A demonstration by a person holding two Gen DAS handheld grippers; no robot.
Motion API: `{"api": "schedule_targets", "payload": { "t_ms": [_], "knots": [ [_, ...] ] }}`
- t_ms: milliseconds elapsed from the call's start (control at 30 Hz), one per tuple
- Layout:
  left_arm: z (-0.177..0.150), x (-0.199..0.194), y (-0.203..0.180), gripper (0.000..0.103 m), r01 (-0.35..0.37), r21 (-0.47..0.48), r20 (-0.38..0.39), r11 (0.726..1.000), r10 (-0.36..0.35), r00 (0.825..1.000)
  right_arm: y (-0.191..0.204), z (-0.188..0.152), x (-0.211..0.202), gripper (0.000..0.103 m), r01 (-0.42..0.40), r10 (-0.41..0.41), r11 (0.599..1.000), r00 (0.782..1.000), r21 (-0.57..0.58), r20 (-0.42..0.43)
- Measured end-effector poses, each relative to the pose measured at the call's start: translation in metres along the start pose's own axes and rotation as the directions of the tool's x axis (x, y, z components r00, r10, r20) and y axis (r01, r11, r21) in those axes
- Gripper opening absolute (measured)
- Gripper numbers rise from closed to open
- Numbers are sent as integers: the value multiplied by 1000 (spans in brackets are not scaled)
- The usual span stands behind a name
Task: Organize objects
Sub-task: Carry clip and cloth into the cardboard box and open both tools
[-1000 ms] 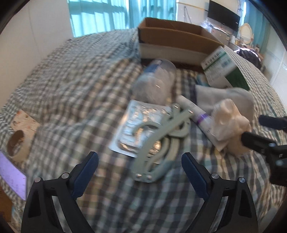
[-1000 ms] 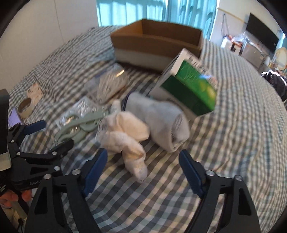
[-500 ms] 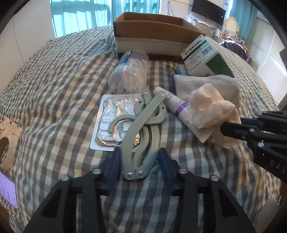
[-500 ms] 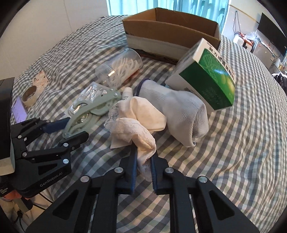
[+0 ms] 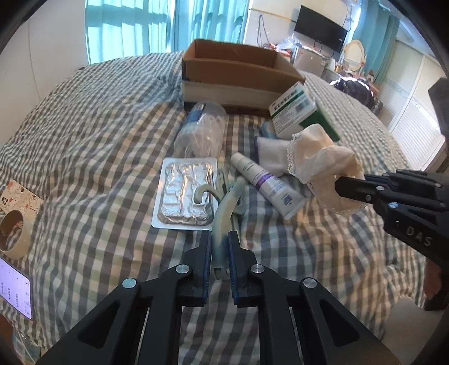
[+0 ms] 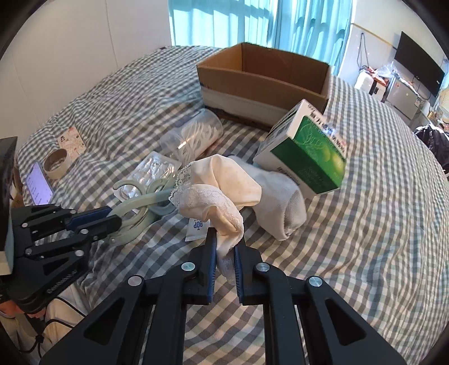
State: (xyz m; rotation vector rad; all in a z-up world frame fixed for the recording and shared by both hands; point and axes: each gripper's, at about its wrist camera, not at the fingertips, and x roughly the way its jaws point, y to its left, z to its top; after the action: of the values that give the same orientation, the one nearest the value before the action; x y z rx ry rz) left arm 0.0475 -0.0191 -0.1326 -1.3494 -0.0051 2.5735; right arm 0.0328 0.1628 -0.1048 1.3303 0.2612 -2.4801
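Note:
My left gripper point(image 5: 219, 238) is shut on the pale green plastic hangers point(image 5: 226, 207), lifted a little off the checked bed; they also show in the right wrist view point(image 6: 134, 207). My right gripper point(image 6: 225, 247) is shut on a cream lace-trimmed sock point(image 6: 221, 193), raised above the bed, also visible in the left wrist view point(image 5: 322, 160). An open cardboard box point(image 5: 238, 70) stands at the back. On the bed lie a foil blister pack point(image 5: 185, 193), a white tube point(image 5: 266, 185), a clear jar of cotton swabs point(image 5: 202, 132), a white sock point(image 6: 280, 196) and a green and white carton point(image 6: 306, 151).
A roll of tape point(image 5: 12, 235), a printed card point(image 5: 16, 196) and a lit phone point(image 5: 14, 292) lie at the bed's left edge. A window with teal curtains point(image 5: 134, 25) is behind the box. A television and furniture stand at the far right.
Both grippers have closed: the left on the green hangers, the right on the cream sock. Both things have been lifted off the bed, uncovering more of the white tube.

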Motion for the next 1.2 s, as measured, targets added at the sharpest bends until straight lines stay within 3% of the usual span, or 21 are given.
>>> {"api": "schedule_targets", "payload": {
  "t_ms": [367, 667, 1067, 1200],
  "knots": [
    [39, -33, 0, 8, -39, 12, 73, 999, 38, 997, -3, 13, -26, 11, -8, 6, 1000, 997, 20, 76],
    [101, -55, -3, 8, -66, 21, 150, 998, 62, 987, -11, 46, -51, 11, -3, 2, 1000, 991, 11, 135],
    [188, -88, -19, 8, -81, 66, 294, 995, 58, 954, -22, 128, -107, 11, 56, -39, 996, 969, -65, 244],
    [213, -87, -21, 8, -64, 62, 311, 996, 42, 950, -32, 156, -112, 11, 39, -27, 998, 967, -43, 252]
  ]
}}
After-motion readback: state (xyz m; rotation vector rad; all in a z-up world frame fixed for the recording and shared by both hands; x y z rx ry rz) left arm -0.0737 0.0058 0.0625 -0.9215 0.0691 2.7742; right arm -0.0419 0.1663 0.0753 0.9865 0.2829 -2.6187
